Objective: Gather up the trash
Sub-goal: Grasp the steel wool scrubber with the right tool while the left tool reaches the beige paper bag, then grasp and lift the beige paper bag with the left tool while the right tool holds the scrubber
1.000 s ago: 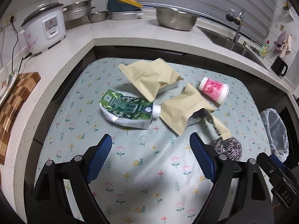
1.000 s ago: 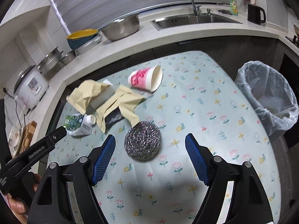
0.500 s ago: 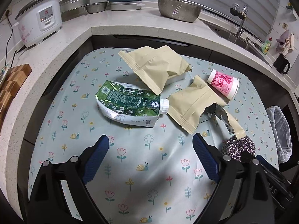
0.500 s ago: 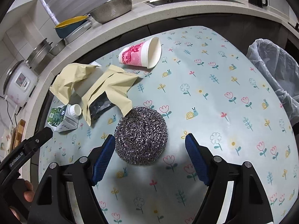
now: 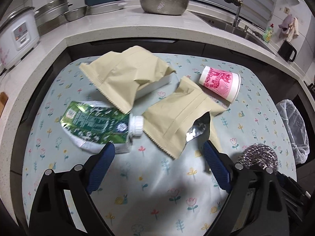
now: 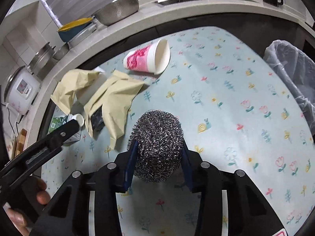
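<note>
On the bench (image 6: 226, 102) with the flowered cloth, near its front edge, the right tongs (image 6: 158, 153) have just been closing and now clamp the steel-wool scourer (image 6: 157, 143), both blue pads pressed into its sides. It still seems to rest on the cloth, though the blur makes that hard to settle. The left tongs (image 5: 157, 157) stand wide apart with nothing between them, hovering just short of the green carton (image 5: 94, 125).

Little looks done so far: the lined bin (image 6: 291, 74) off the bench's right edge shows no trash that I can make out, and everything else lies on the cloth. Left to collect are the carton, two tan pouches (image 5: 126, 76), and the pink paper cup (image 5: 220, 82).

The carton lies flat, its long axis roughly across the bench, white cap toward the right edge. The cup lies on its side near the far edge, mouth toward the bin side. The scourer is round, with no clear long axis.
</note>
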`<state>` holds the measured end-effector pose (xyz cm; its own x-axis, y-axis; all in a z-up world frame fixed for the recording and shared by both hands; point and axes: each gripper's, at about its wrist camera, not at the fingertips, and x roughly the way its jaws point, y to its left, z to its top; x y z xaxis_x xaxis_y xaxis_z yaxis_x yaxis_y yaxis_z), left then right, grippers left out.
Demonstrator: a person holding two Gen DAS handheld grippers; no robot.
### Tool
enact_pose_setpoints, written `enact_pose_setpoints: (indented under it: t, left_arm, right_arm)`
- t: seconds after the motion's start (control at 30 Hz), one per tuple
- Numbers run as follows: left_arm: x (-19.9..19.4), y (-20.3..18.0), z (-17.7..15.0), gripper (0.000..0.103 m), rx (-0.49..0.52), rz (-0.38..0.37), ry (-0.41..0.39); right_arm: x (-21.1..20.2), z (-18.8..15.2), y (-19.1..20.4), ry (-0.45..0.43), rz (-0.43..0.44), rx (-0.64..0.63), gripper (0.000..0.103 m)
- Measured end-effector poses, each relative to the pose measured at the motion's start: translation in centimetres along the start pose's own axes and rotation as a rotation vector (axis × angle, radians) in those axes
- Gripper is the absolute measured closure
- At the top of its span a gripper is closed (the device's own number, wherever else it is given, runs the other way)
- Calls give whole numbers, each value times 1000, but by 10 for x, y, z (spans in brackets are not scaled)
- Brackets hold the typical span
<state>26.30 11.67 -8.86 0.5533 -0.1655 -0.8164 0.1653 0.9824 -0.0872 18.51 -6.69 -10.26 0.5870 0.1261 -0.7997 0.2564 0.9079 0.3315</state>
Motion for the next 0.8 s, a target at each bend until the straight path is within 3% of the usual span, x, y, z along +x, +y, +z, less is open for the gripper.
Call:
enact_pose_setpoints:
  t: [0.3,0.43,0.5,0.63,0.8]
  left_arm:
    - [39,-23,21,18,88,-41,31]
    - [55,-24,22,38,94,-51,69]
    - [59,-22,21,43,81,-48,70]
    - [59,-26,18,72,95,-43,63]
    - [44,-37,13,83,131,-56,28]
  right_arm:
    - [-17,16,-31,-45,7,65,63]
    - [-13,18,-35,-38,16,75,63]
    - [-9,18,-35,-33,18,71,63]
    - [-5,19,-34,-26,27,71,63]
    - [-9,19,-35,-36,32,71,63]
